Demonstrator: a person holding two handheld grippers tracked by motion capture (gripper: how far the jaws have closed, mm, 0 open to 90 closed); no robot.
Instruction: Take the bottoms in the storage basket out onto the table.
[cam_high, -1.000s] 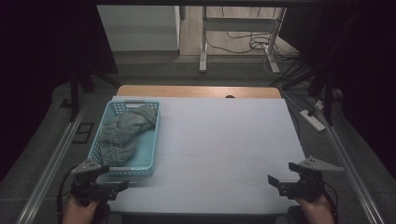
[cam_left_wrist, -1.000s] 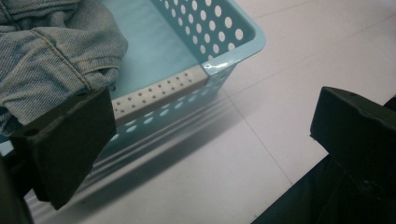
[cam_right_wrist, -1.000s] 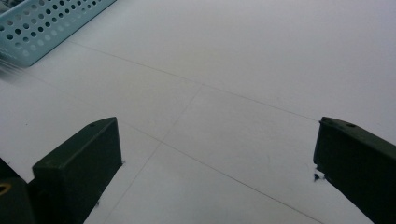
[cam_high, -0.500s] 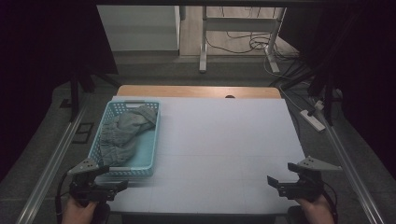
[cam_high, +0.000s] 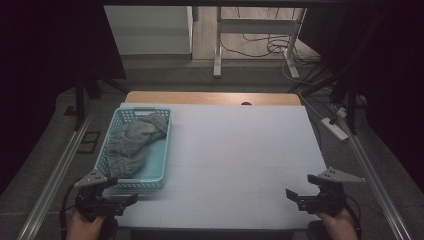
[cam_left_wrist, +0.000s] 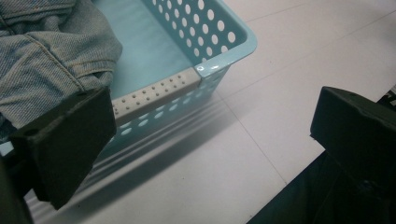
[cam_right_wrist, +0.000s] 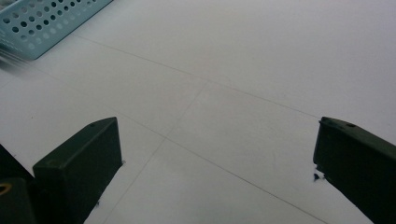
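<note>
your left claw and right claw: both spread wide, empty | denim garment in basket: soft, floppy | pinch a thick seam

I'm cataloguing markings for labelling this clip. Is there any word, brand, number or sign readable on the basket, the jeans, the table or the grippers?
None: no readable text in any view.
Light blue perforated basket: holes, no label.
Denim jeans: seams and stitching, no tag visible.
White table: faint seam lines, nothing printed.
Left gripper and right gripper: plain black jaws, no marking.
</note>
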